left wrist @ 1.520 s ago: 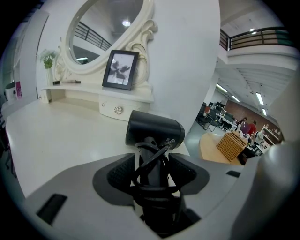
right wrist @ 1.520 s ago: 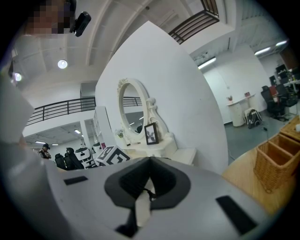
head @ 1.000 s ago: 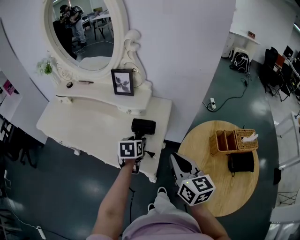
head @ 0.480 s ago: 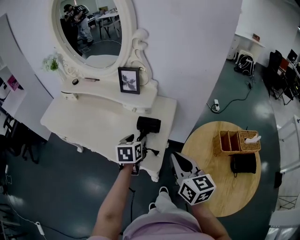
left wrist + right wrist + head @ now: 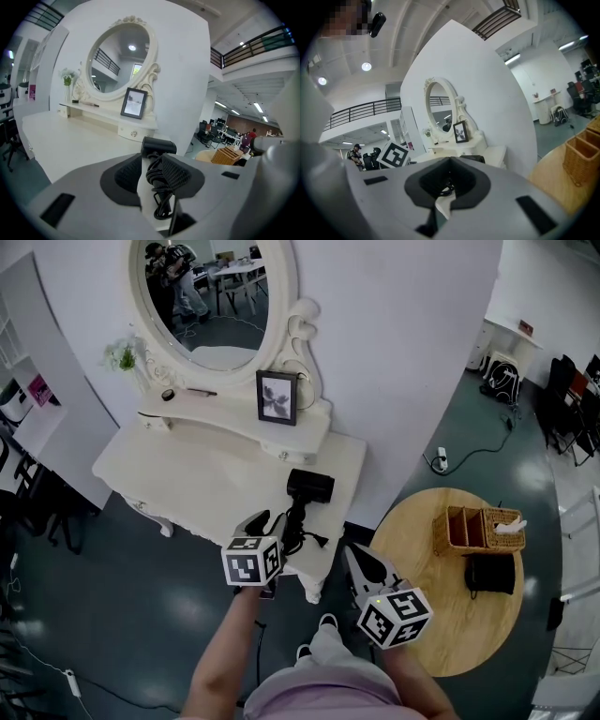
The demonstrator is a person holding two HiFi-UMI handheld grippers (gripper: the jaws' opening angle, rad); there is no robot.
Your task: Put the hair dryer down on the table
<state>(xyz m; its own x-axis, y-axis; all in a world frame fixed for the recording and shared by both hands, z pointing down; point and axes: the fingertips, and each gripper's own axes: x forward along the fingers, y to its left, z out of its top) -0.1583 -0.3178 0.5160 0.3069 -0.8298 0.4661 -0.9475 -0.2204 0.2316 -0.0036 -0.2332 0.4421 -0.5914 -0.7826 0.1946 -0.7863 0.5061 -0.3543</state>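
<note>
Black hair dryer [image 5: 310, 486] lies flat on the white dressing table [image 5: 187, 484], near its right front corner. Its barrel points right and its handle runs toward the person. Its black cord [image 5: 298, 532] lies bundled in loops on the tabletop just off the handle end. Left gripper [image 5: 265, 521] hangs over the table's front edge, just short of the cord and apart from the dryer. In the left gripper view the jaws stand partway apart and are closing. The pads press on nothing. The dryer [image 5: 158, 146] and the coiled cord [image 5: 161, 187] show through the gap, lying on the table beyond the tips. Right gripper [image 5: 356, 557] is held off the table's right front corner, above the floor, between the dressing table and a round wooden table [image 5: 441, 615]. In the right gripper view its jaws are drawn in to a thin slit with nothing gripped, and only a bit of cord and white tabletop shows past them. The left gripper's marker cube [image 5: 395, 154] shows there at the left. At the back of the dressing table an oval mirror [image 5: 217, 292] stands in a carved white frame. A raised shelf below it carries a framed picture [image 5: 277, 397] standing upright, and a small green plant [image 5: 122, 357] at the left end. On the round table sit a wicker basket [image 5: 478, 529] and, just in front of it, a black bag [image 5: 491, 573].
</note>
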